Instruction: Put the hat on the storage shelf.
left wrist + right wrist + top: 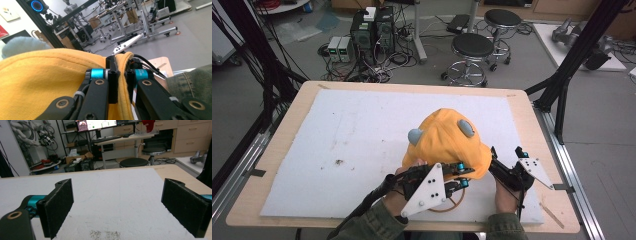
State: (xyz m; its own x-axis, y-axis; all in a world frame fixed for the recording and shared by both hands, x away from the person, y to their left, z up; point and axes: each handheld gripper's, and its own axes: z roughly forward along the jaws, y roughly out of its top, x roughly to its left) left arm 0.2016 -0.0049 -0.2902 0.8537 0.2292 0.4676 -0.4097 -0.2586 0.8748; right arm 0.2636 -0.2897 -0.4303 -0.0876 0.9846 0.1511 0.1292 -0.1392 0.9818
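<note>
Even, bright indoor light with soft shadows; the high view is slightly soft, and the close yellow fabric cap (50, 80) is blurred.

From above our side of the worktop (282, 150) we looked forward and down, taking in its white sheet (362, 130) and the stools (472, 50) beyond. On the left tongs (120, 80) the camera sat very close over the yellow hat (45, 82), facing level toward the room. On the right tongs (117, 202) it rode low, facing across the same white sheet (112, 195) to the stools (132, 162), shared with our high view.
</note>
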